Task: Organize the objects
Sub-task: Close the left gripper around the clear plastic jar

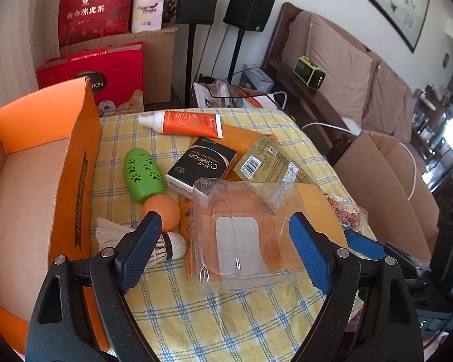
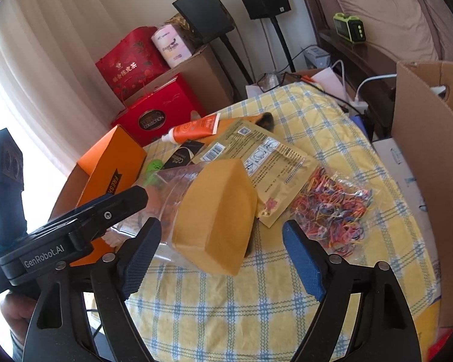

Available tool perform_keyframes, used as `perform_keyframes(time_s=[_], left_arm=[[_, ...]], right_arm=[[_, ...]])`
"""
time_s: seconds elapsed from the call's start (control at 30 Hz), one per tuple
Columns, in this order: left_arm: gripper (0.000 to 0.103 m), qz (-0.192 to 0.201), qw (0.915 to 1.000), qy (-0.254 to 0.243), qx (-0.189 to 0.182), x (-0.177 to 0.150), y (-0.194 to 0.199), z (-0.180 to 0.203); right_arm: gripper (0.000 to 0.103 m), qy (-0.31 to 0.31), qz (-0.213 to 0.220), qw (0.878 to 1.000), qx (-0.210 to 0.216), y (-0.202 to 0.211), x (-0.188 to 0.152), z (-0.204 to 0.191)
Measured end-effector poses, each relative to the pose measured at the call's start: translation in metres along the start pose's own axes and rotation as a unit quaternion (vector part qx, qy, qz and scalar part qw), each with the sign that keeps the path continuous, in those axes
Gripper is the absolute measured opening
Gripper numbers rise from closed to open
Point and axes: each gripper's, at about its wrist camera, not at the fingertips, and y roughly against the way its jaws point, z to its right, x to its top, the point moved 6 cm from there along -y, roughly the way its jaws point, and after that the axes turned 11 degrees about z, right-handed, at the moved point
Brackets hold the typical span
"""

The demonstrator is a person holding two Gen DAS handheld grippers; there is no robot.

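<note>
The task's things lie spread on the bench (image 1: 226, 325), which we see covered by a yellow checked cloth. Nearest the left gripper (image 1: 223, 250) we find a clear plastic tray (image 1: 241, 235) resting partly on a tan envelope (image 2: 217, 211); the tray sits between and just beyond the gripper's blue fingertips (image 1: 142, 247). The jaws stand wide apart and hold nothing.

To the tray's left we note an orange ball (image 1: 163, 211) touching a green paw-print case (image 1: 142, 175), and a white shuttlecock (image 1: 166, 244) partly hidden behind the left fingertip. Behind the tray lies a black tissue pack (image 1: 202, 166), then an orange-and-white tube (image 1: 181, 123) at the far edge, and a gold sachet (image 1: 265, 163) to the right. An open orange cardboard box (image 1: 45, 166) stands at the bench's left side, beside the green case.

In the right wrist view, the right gripper (image 2: 222, 256) likewise has its jaws spread and grips nothing; the tan envelope lies between and just ahead of its fingertips. A bag of coloured rubber bands (image 2: 335, 214) lies to the right of the envelope, near the right fingertip. The left gripper's black body enters this view from the left, above the tray.

Beyond the bench we see red gift boxes (image 1: 99, 6), two black speakers (image 1: 250, 6) on stands, and a brown sofa (image 1: 347, 69).
</note>
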Motion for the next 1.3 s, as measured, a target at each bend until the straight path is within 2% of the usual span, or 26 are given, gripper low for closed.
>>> perform_keyframes(time_s=[0.23,0.47,0.53,0.67,0.93,1.1,1.3], left_arm=[[0.086,-0.031,0.9978,0.043,-0.039,-0.008,-0.012,-0.003],[0.084,-0.045,0.9926,0.083,-0.075,-0.015,-0.017,-0.007],[0.080,-0.047,0.9911,0.089,-0.088,-0.015,-0.016,-0.005],[0.077,-0.042,0.9914,0.086,-0.089,-0.012,-0.010,-0.001],[0.072,-0.028,0.9922,0.081,-0.091,-0.004,0.006,0.003],[0.072,-0.018,0.9936,0.068,-0.088,-0.001,0.014,0.007],[0.072,-0.035,0.9928,0.079,-0.084,-0.008,0.014,-0.001]], right_arm=[[0.091,-0.078,-0.031,0.995,0.063,-0.016,-0.011,0.009],[0.092,-0.122,-0.052,0.986,0.097,-0.025,-0.017,0.012],[0.085,-0.119,-0.053,0.986,0.107,-0.025,-0.017,0.008],[0.079,-0.100,-0.047,0.988,0.107,-0.020,-0.013,0.001],[0.079,-0.074,-0.034,0.991,0.103,-0.008,-0.007,-0.009],[0.078,-0.032,-0.026,0.996,0.082,-0.003,-0.007,-0.020],[0.078,-0.032,-0.034,0.995,0.086,-0.002,-0.012,-0.022]])
